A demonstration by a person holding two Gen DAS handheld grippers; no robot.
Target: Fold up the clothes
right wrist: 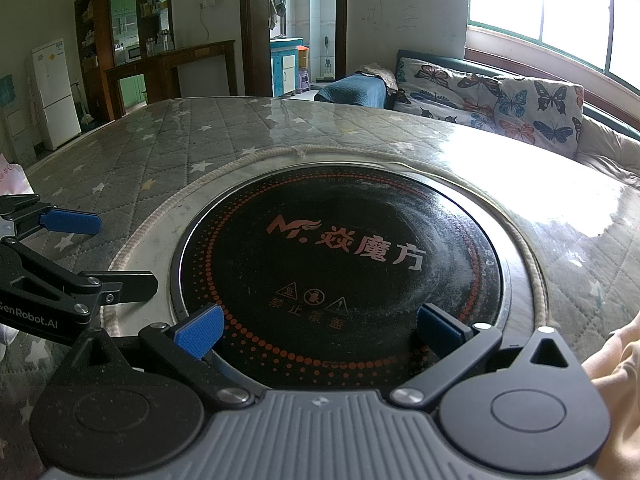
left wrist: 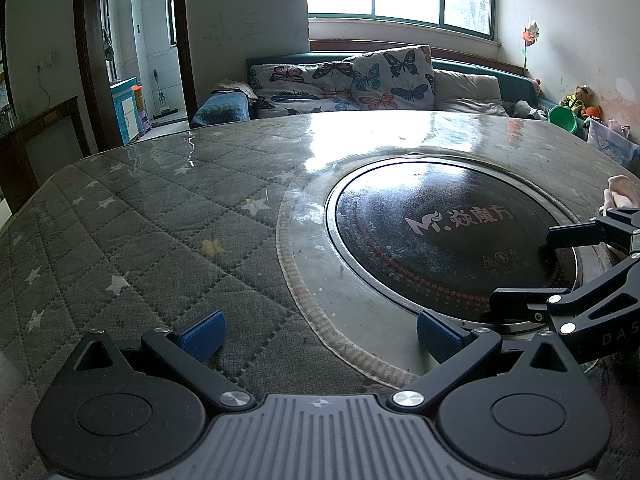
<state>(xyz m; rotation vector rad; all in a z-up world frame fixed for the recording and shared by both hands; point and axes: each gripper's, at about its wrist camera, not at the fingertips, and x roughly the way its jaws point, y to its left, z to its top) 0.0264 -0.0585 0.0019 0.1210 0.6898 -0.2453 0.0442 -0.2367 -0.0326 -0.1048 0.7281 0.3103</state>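
Reaching for the peach cloth (right wrist: 616,364) at the tabletop's (left wrist: 140,216) right edge comes first; both the left tongs (left wrist: 318,332) and right tongs (right wrist: 320,330) are wide open, holding nothing; grab one corner gently.

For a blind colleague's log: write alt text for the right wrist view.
The open right claw hovers over a round black glass heater plate set in a grey star-quilted table cover; the open left claw reaches in from the left.
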